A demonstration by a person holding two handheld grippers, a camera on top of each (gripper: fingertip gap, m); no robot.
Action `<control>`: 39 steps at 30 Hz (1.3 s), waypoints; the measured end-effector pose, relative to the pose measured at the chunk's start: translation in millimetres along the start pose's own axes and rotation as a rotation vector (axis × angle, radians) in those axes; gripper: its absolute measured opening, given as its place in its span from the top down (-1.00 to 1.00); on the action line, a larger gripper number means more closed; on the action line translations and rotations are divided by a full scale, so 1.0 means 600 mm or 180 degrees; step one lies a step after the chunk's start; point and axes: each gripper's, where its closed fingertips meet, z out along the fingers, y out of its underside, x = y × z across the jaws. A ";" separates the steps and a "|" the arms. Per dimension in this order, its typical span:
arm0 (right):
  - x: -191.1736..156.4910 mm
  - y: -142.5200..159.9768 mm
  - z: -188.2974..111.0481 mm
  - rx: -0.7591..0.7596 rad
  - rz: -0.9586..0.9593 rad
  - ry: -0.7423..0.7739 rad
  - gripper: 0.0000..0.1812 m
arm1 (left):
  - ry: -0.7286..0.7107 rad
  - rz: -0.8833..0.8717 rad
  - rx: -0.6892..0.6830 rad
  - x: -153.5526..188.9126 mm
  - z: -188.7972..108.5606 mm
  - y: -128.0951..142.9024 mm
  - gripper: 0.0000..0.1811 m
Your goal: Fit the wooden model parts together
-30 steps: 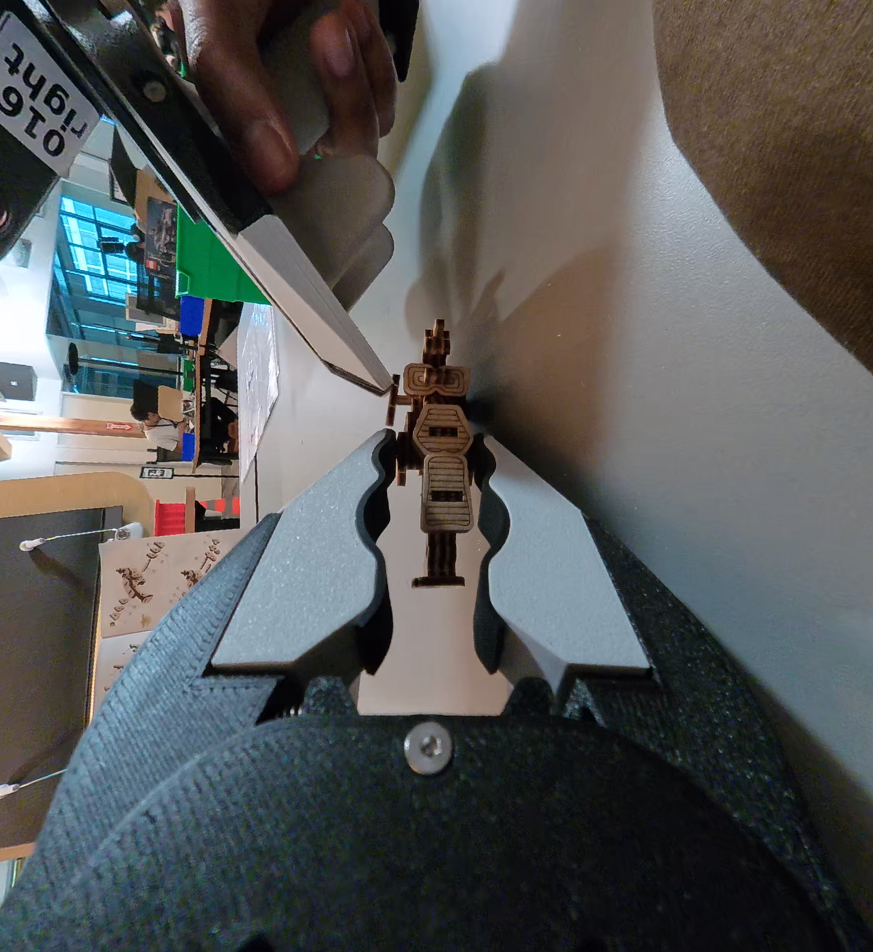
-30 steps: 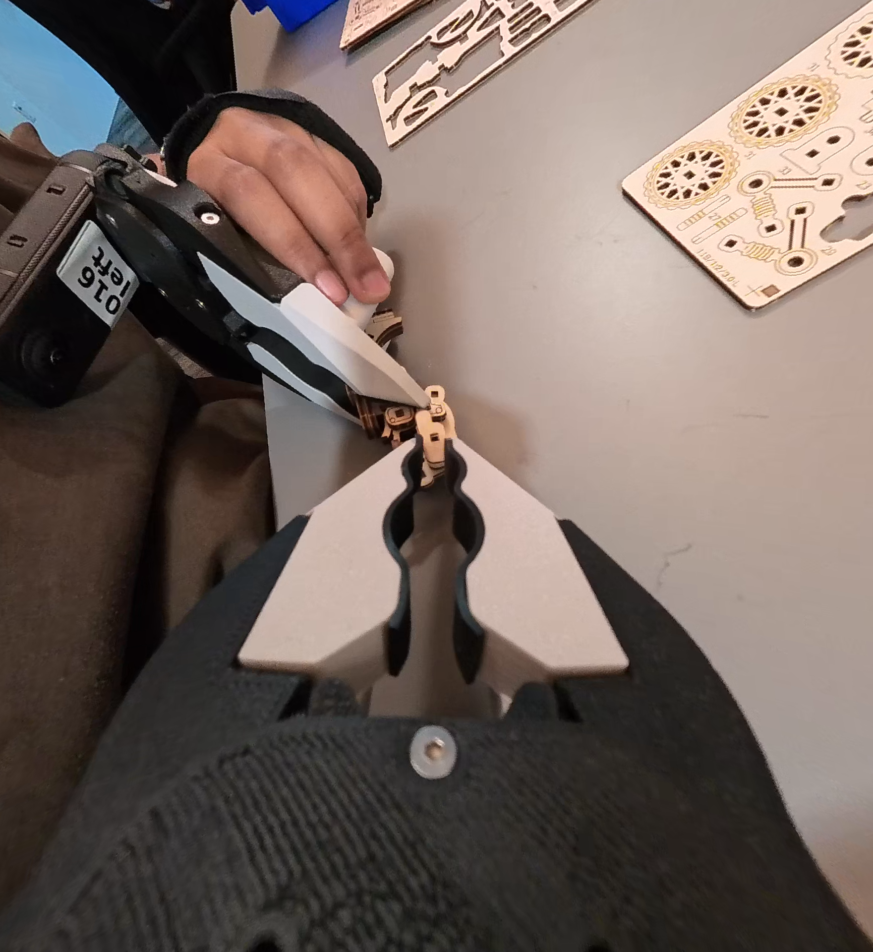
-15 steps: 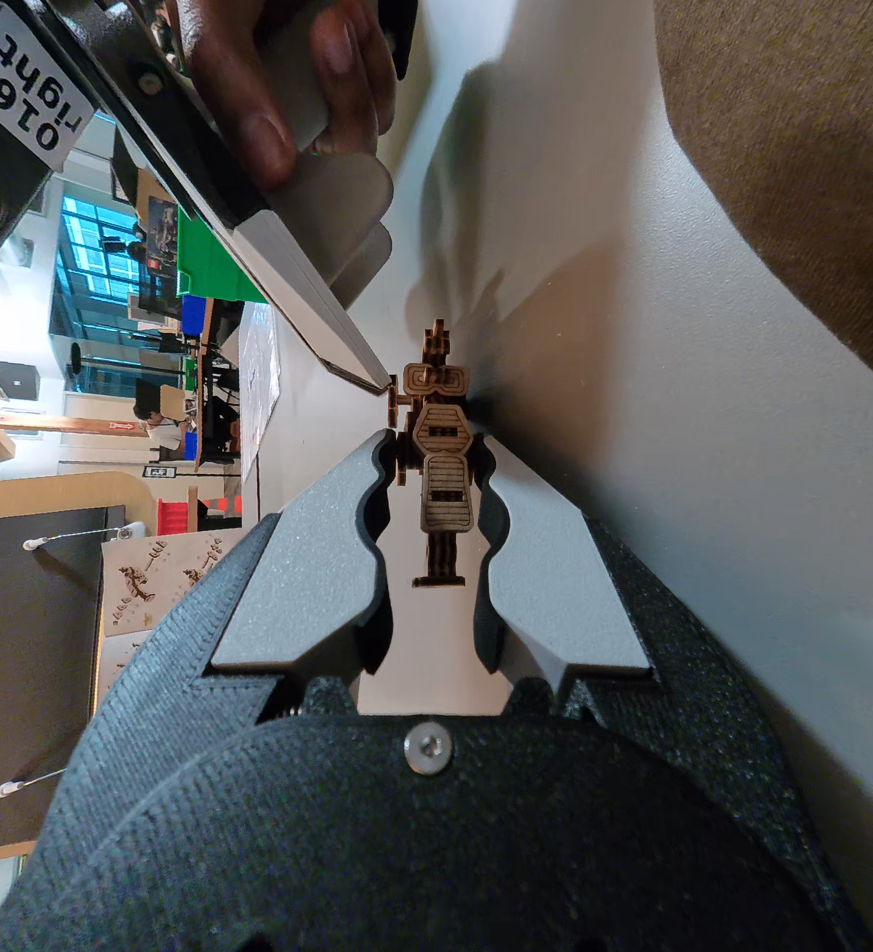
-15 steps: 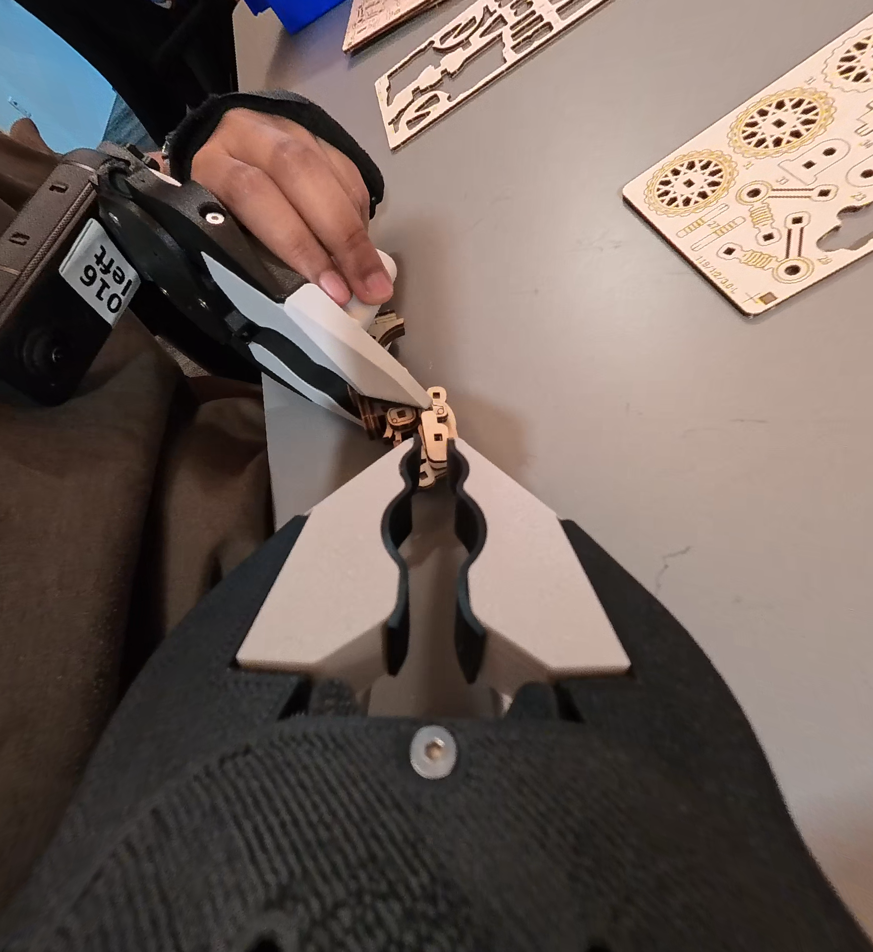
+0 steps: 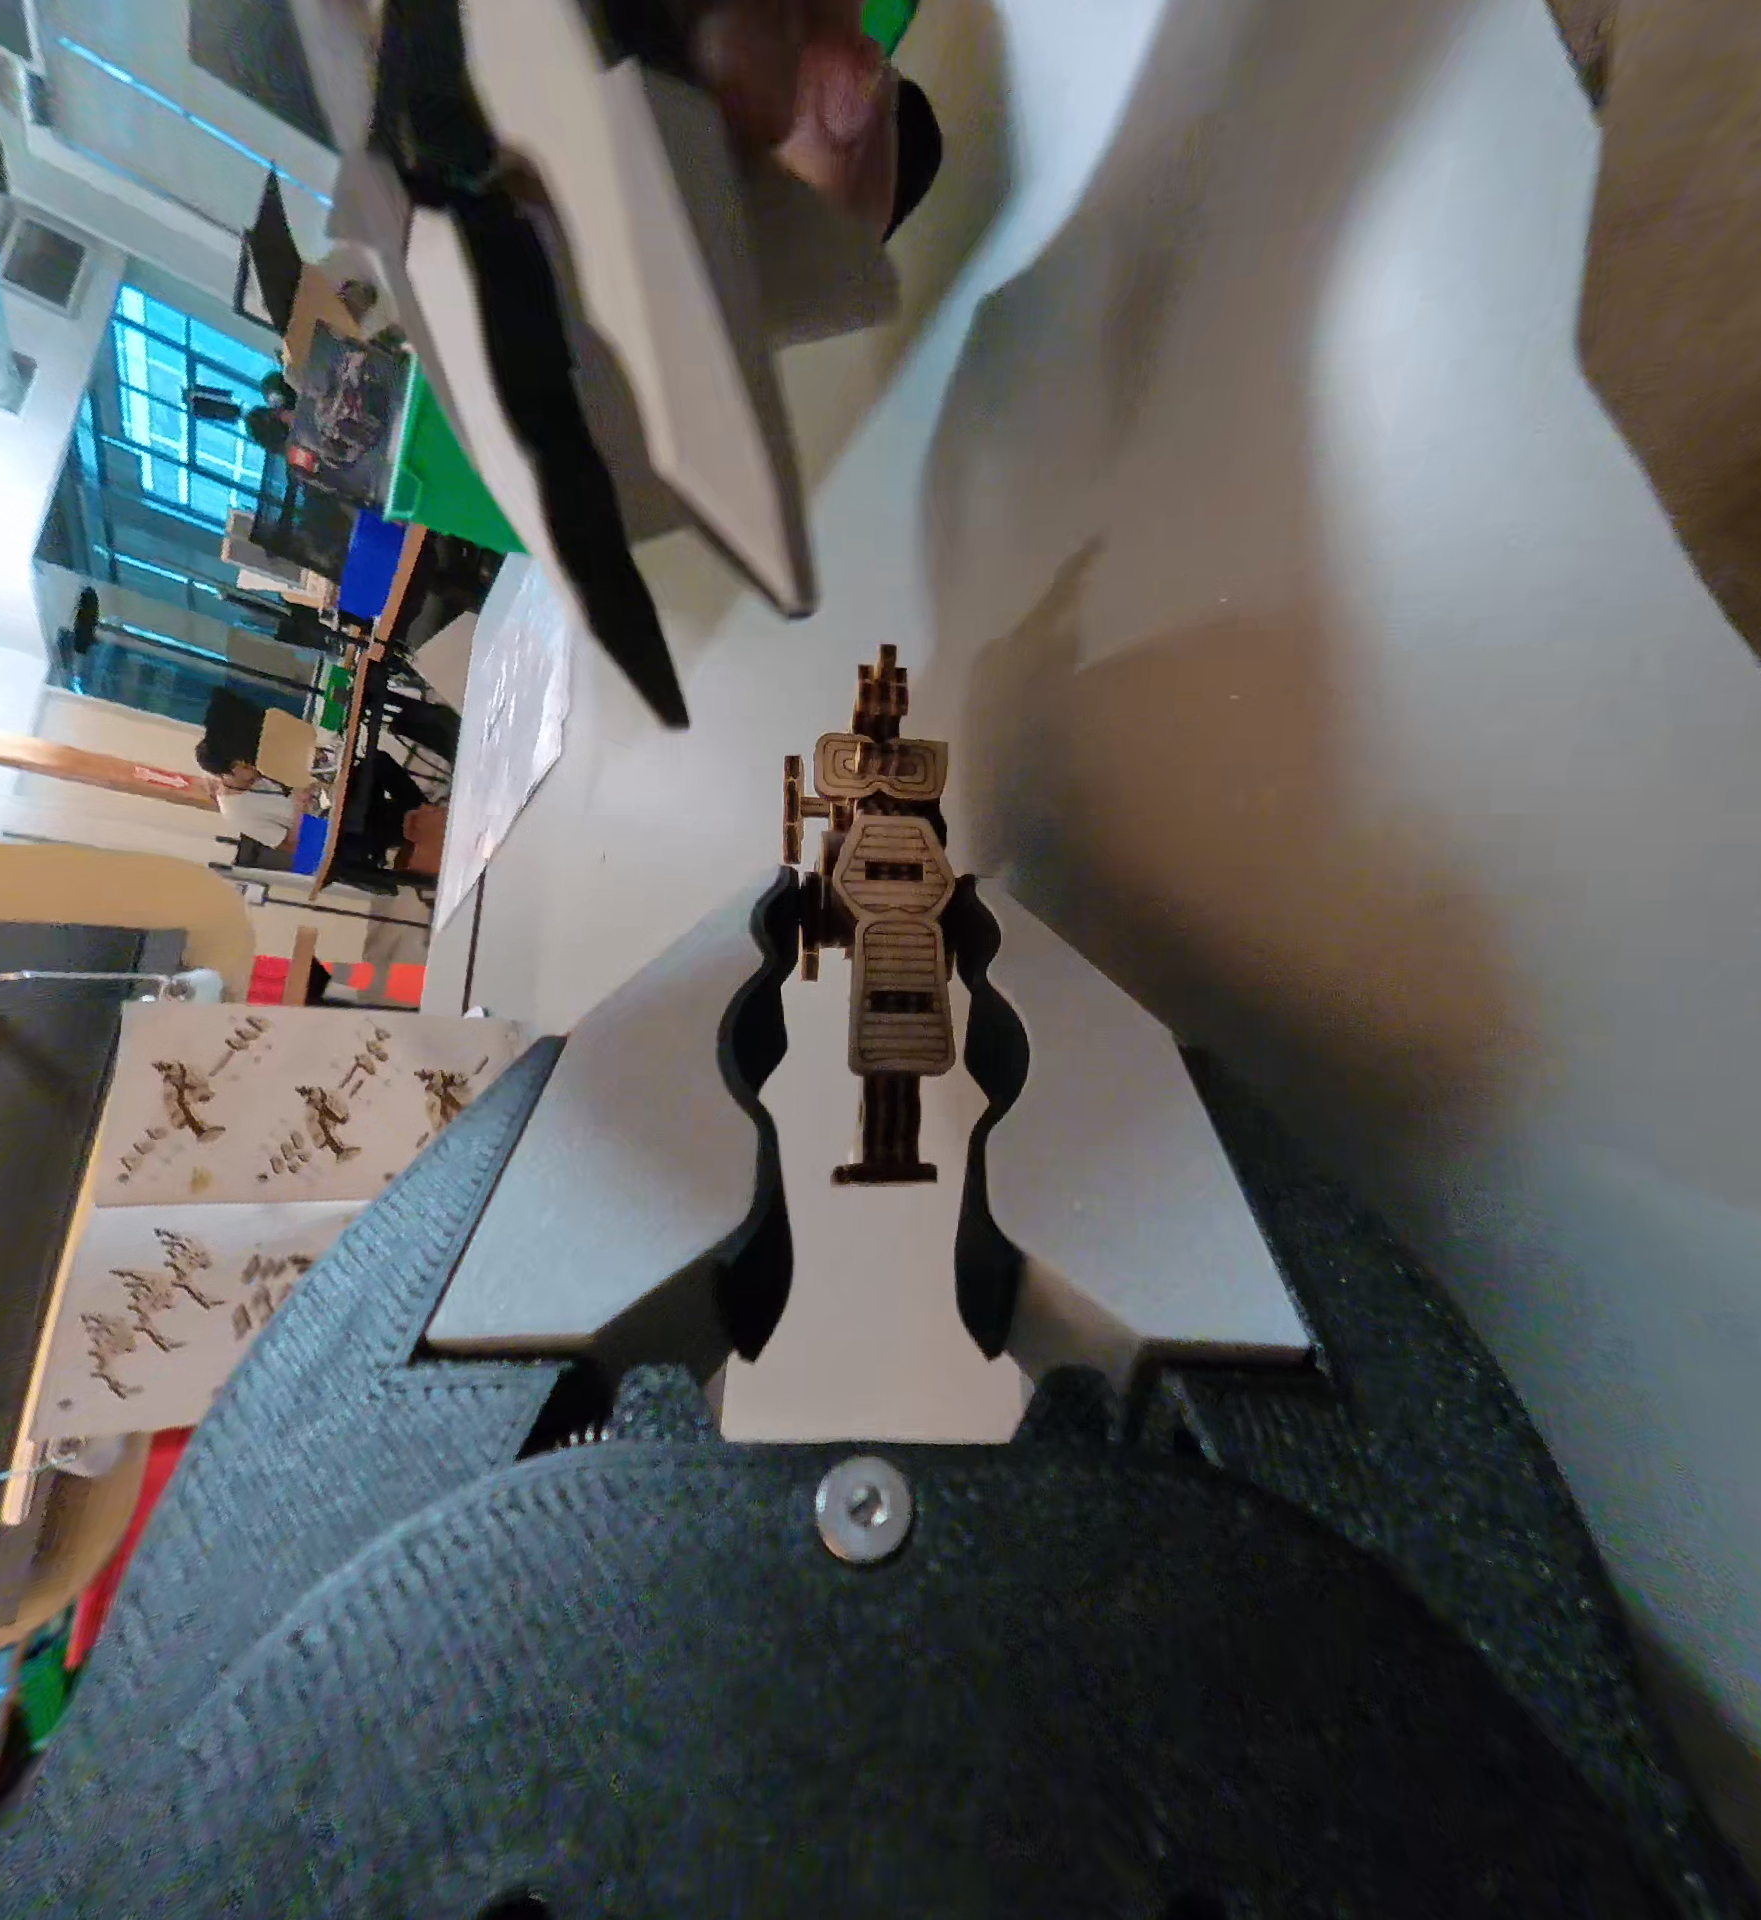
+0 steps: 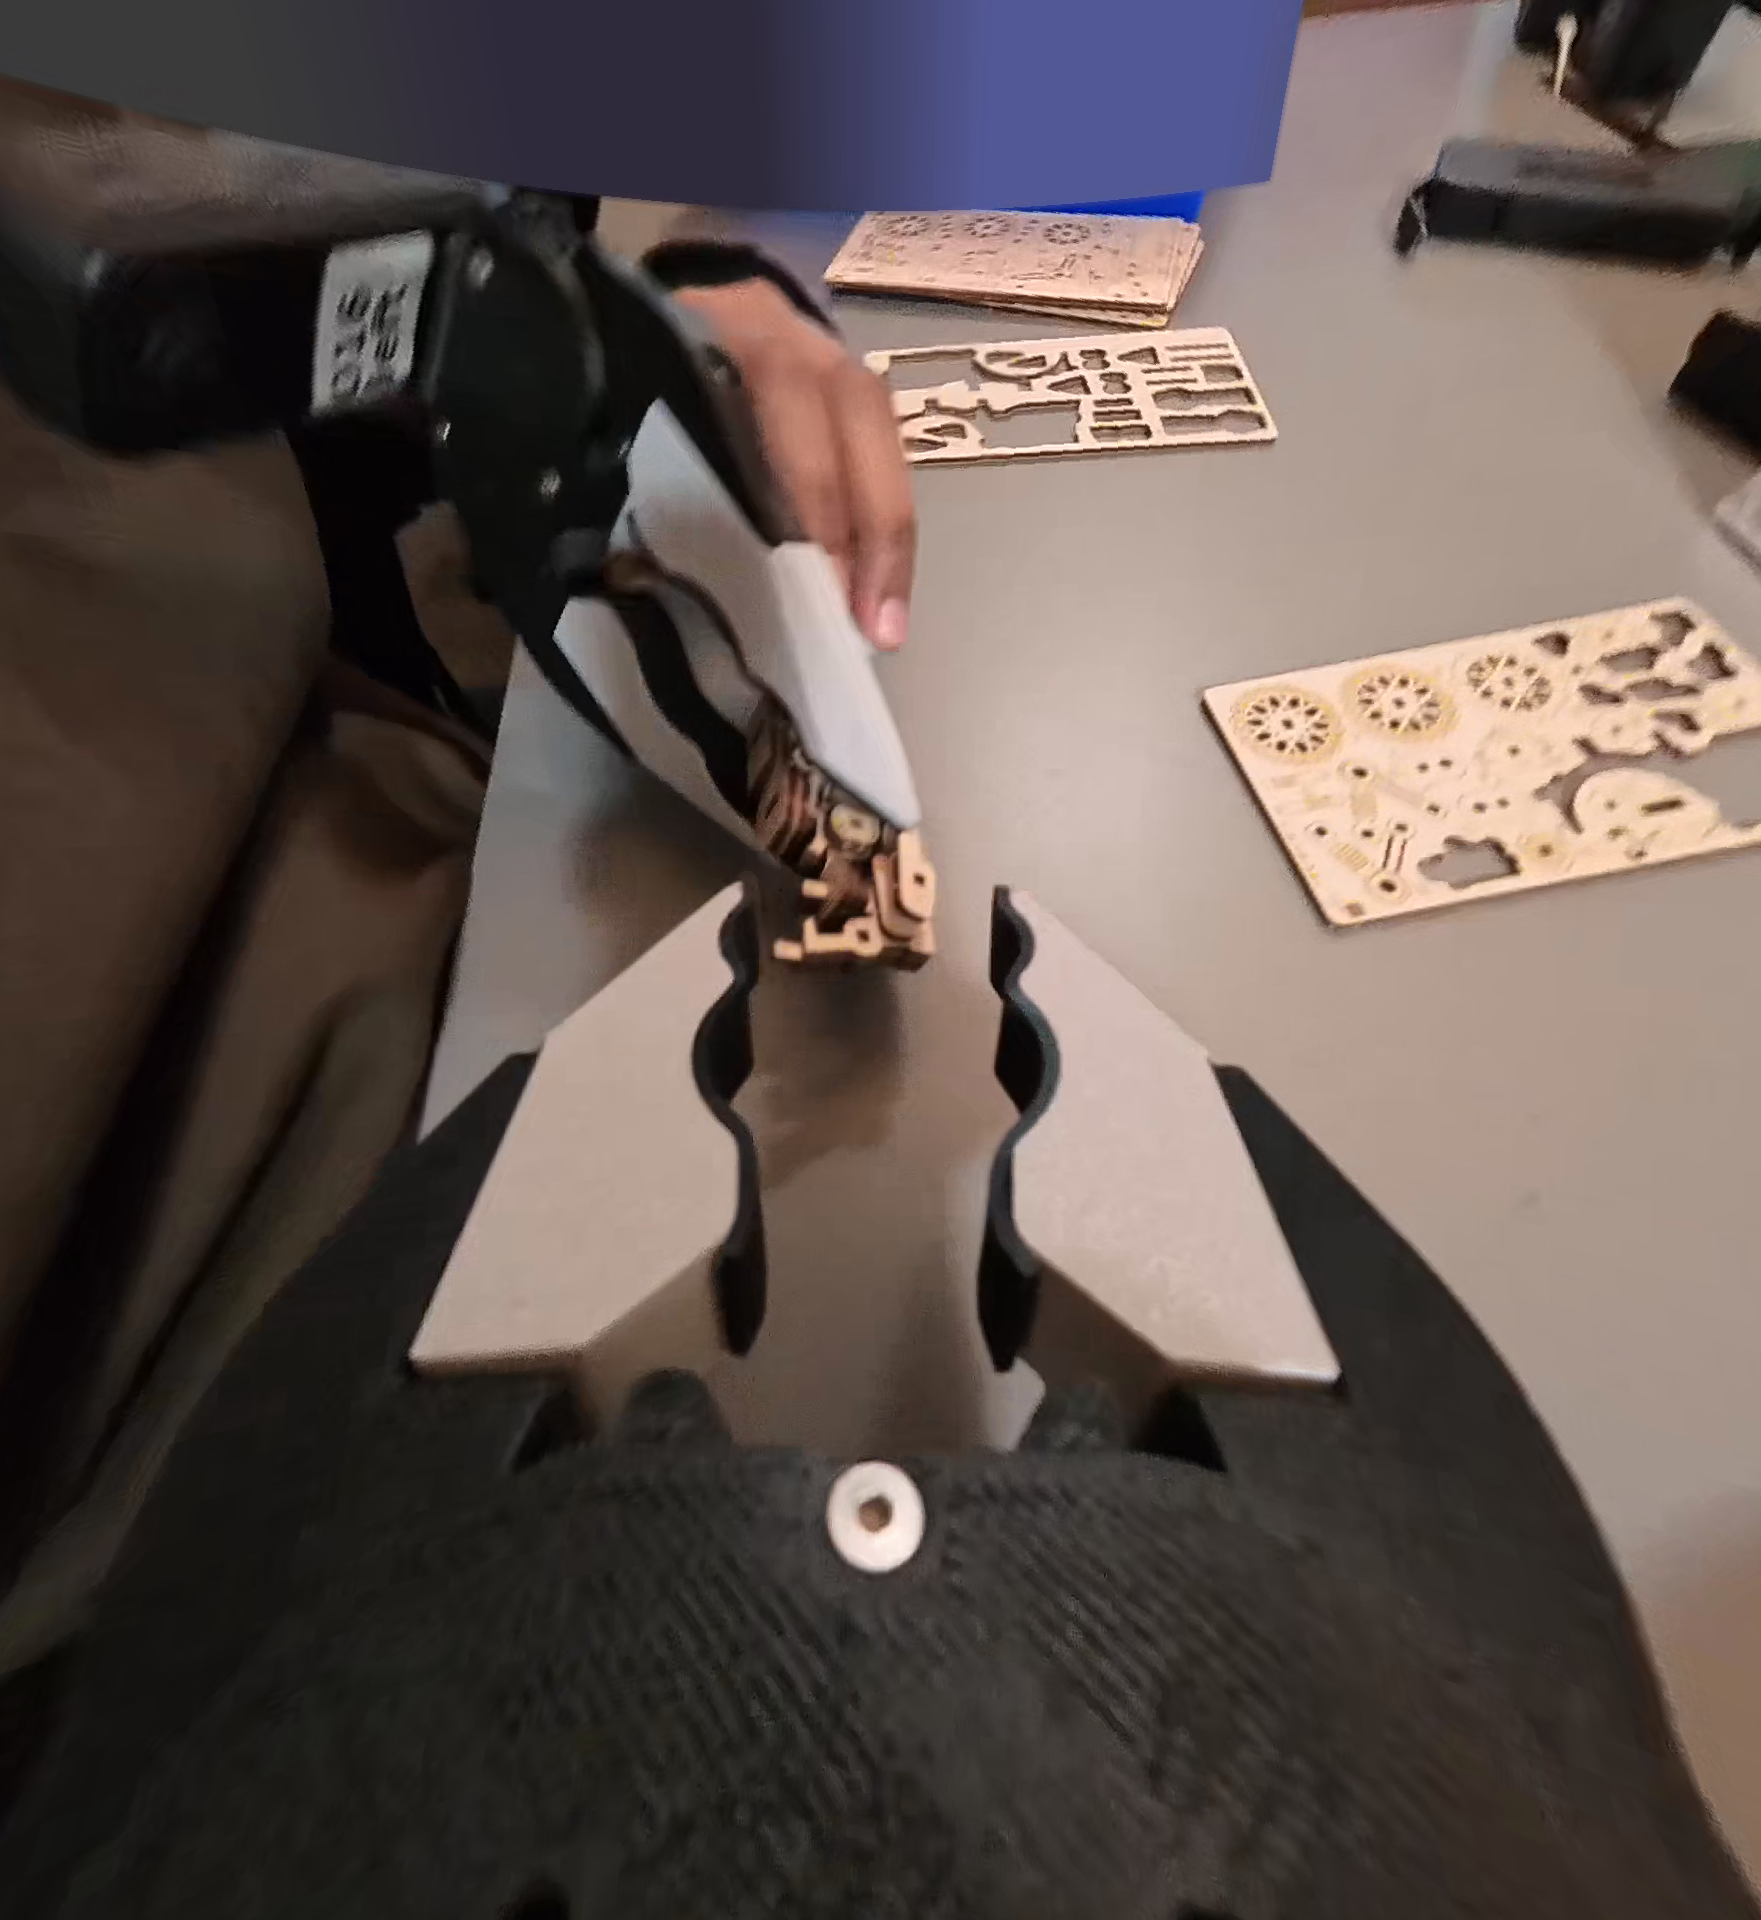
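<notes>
Right now my left tongs (image 5: 876,883) are clamped on the wooden model (image 5: 891,935), its long axis running straight out along the fingers, with the far end sticking past the tips above the grey surface (image 6: 1271,1143). My right tongs (image 6: 871,914) stand wide apart with nothing in them, just beside that protruding end, which lies slightly to their left and ahead. Motion blur makes it hard to say whether the left fingertip (image 6: 741,914) brushes the wood. I judge the right side is nearer the loose sheets of parts (image 6: 1520,748) for fetching another piece.
</notes>
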 end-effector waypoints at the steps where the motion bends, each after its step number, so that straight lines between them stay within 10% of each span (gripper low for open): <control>1: -0.001 0.002 0.000 -0.0033 -0.0188 0.0063 0.50 | -0.0013 -0.0057 -0.0001 -0.004 -0.002 0.003 0.68; 13: 0.000 0.014 0.016 -0.0387 -0.1907 0.0891 0.48 | 0.0028 -0.0385 0.0188 -0.013 -0.010 -0.008 0.69; 39: -0.020 0.017 0.030 -0.0386 -0.2268 0.0885 0.67 | 0.0147 -0.0548 0.0425 -0.007 -0.015 -0.034 0.69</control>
